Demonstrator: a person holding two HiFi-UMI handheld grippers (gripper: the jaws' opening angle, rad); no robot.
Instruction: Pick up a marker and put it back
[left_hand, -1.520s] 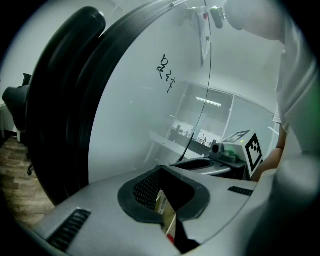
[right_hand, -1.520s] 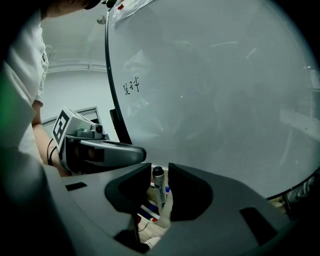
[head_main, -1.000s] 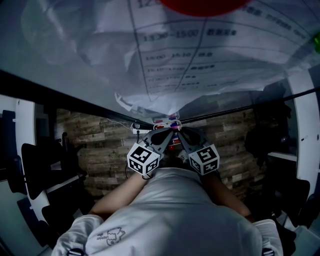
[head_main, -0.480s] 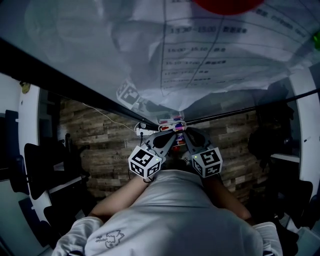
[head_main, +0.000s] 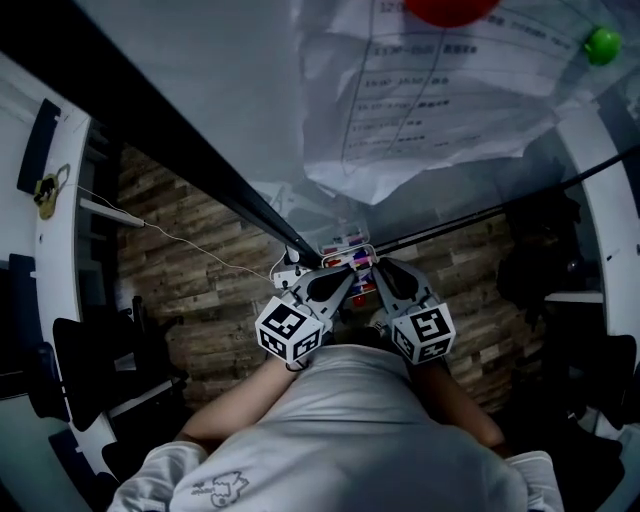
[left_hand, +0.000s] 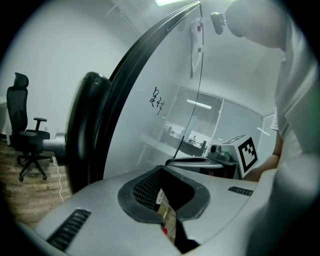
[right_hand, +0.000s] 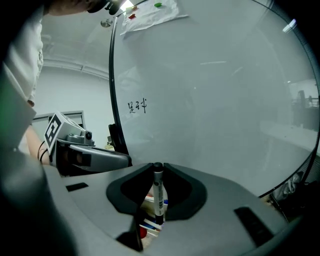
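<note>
Pick-up done: right gripper (right_hand: 157, 172) jaws clamp the black marker (right_hand: 158, 196) upright just above the marker tray (head_main: 330, 243), put-back left; left gripper (left_hand: 167, 212) jaws look closed, apparently empty.

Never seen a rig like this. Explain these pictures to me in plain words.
There is no robot here. A person holds a two-jaw hand tool in each hand.

The head view comes from a camera on their head, looking down. In it, the left gripper and right gripper point at a small tray of markers by a board. The cubes with square patterns are part of the grippers. A printed sheet hangs on the board under a red magnet.

The other two pictures come from cameras riding on the grippers. The right gripper view shows its jaws shut on a marker with a black cap. The left gripper view shows its jaws together, holding nothing.
</note>
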